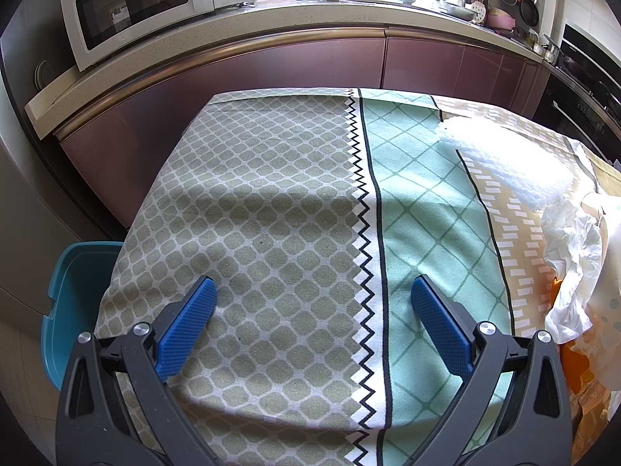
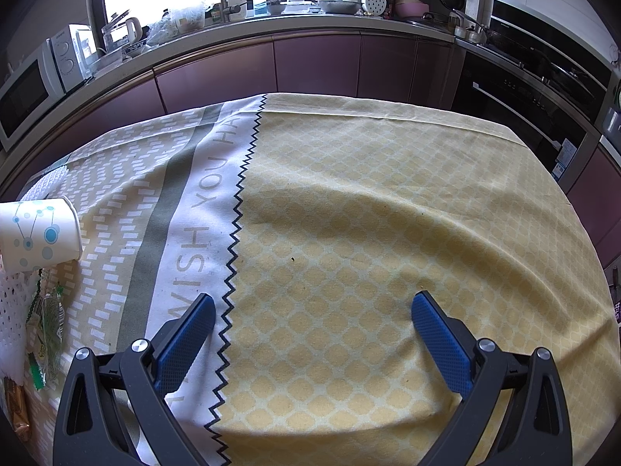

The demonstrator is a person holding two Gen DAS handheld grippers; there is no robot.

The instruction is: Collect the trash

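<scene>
Table (image 1: 271, 202) under a patterned cloth, kitchen counter (image 1: 310, 19) at 12 o'clock. Blue bin (image 1: 73, 295) sits off the table edge at 8 o'clock in the left view, likely the drop target.

Trash is all between the two views: bubble wrap (image 1: 516, 163) at 2 o'clock and a crumpled bag (image 1: 574, 256) at 3 o'clock for the left gripper (image 1: 312, 303); paper cup (image 2: 39, 233) on its side at 9 o'clock, green wrapper (image 2: 46, 330) at 8 o'clock for the right gripper (image 2: 312, 318).

Both tongs spread wide, nothing held, hovering over bare cloth.

Step looks like first pick. Suggest:
- left swings to 3 o'clock, takes the bag
- pinch a bunched fold, not a flat edge, or it may slip
- stay off the cloth so it doesn't drag
- cup: clamp across the rim lightly, it will crush
</scene>
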